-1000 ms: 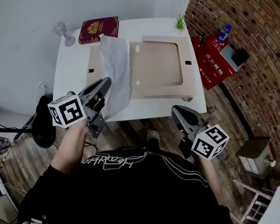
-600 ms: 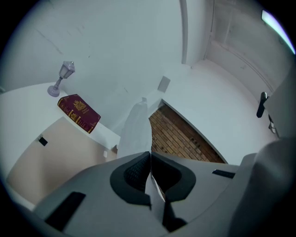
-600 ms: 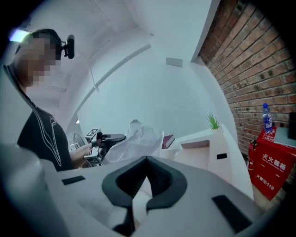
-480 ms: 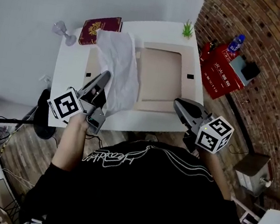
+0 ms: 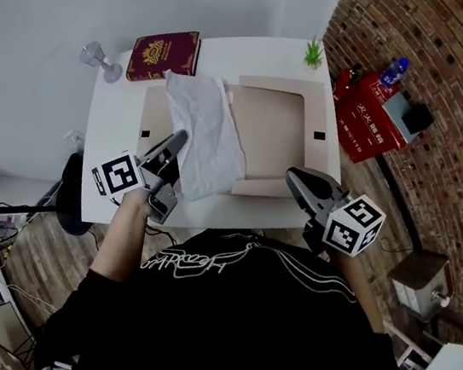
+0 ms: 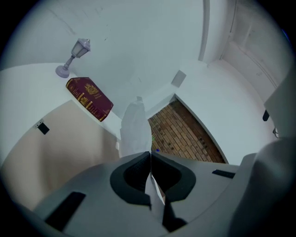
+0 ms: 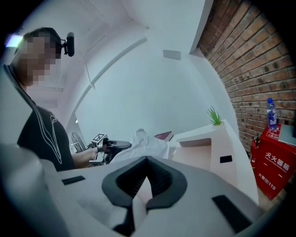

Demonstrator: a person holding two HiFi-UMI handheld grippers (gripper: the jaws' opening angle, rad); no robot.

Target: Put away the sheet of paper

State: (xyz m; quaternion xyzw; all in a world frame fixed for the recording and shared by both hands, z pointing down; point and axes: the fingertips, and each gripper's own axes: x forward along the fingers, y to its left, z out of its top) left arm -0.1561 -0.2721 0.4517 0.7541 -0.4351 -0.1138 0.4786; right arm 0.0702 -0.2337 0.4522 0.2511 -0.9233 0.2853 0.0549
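Lowered toward the frame's centre since the earlier frame, the left gripper [image 5: 177, 140] stays clenched on the crumpled white sheet of paper [image 5: 204, 128]. The sheet drapes over the left half of the open beige folder [image 5: 278, 131] on the white worktop [image 5: 110, 123]. The right gripper [image 5: 294, 178] is clenched at the folder's lower right edge. Best lay the sheet flat inside before releasing.

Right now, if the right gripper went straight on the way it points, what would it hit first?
Probably the white sheet of paper held by the left gripper, straight ahead of the right gripper. Depth is unclear; the beige folder below might come first.
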